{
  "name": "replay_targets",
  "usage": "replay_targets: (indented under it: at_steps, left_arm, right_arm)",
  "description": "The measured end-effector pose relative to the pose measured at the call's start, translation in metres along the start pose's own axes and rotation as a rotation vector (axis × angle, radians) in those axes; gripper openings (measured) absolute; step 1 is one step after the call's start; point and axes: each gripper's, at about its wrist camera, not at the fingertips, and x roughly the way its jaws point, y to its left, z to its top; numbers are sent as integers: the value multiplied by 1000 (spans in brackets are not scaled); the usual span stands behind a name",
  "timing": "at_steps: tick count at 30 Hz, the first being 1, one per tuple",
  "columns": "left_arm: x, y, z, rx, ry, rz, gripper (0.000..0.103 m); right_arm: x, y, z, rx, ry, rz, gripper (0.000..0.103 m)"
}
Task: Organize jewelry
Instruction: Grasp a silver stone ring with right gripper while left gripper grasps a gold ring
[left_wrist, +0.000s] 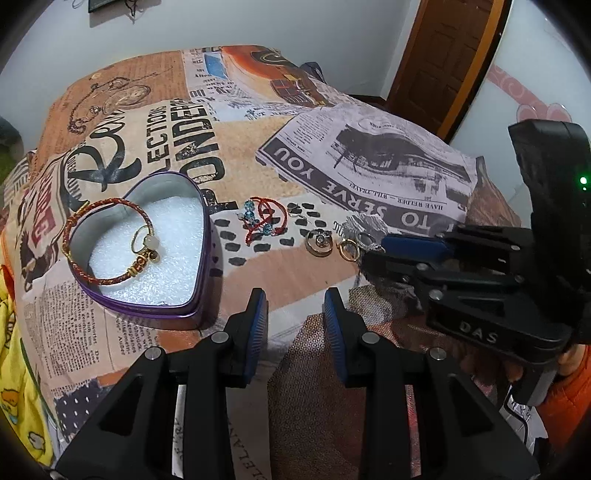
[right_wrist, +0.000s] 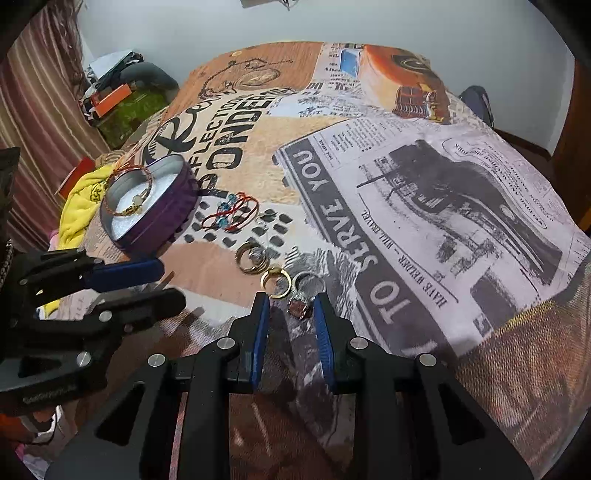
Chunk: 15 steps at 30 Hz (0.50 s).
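Note:
A purple heart-shaped tin (left_wrist: 207, 258) (right_wrist: 162, 218) with white foam holds a red-gold braided bangle (left_wrist: 74, 218) leaning on its rim and a gold ring with a pale stone (left_wrist: 147, 240). On the cloth lie a red cord bracelet with blue beads (left_wrist: 264, 218) (right_wrist: 229, 214), a gold hoop pair (left_wrist: 319, 243) (right_wrist: 253, 256), a gold ring (left_wrist: 349, 251) (right_wrist: 275, 282) and a silver ring with a reddish stone (left_wrist: 367, 242) (right_wrist: 304, 291). My right gripper (right_wrist: 291, 306) is open, its fingers either side of the silver ring. My left gripper (left_wrist: 295, 302) is open and empty, right of the tin.
A newspaper-print cloth (left_wrist: 369, 166) (right_wrist: 424, 206) covers the table. Yellow fabric (left_wrist: 14, 369) (right_wrist: 79, 206) lies past its left edge. A wooden door (left_wrist: 443, 55) stands at the back right. Boxes and clutter (right_wrist: 118, 92) sit on the floor at the far left.

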Motion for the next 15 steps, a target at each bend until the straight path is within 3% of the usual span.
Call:
replay_targets:
  at_steps: [6, 12, 15]
  left_arm:
    - [12, -4, 5, 18, 10, -7, 32]
    - [21, -9, 15, 32, 14, -10, 32]
    - [22, -11, 18, 26, 22, -45, 32]
  right_arm:
    - [4, 6, -2, -51, -1, -38, 15]
    - [-3, -1, 0, -16, -28, -24, 15]
    - [-14, -8, 0, 11, -60, -29, 15]
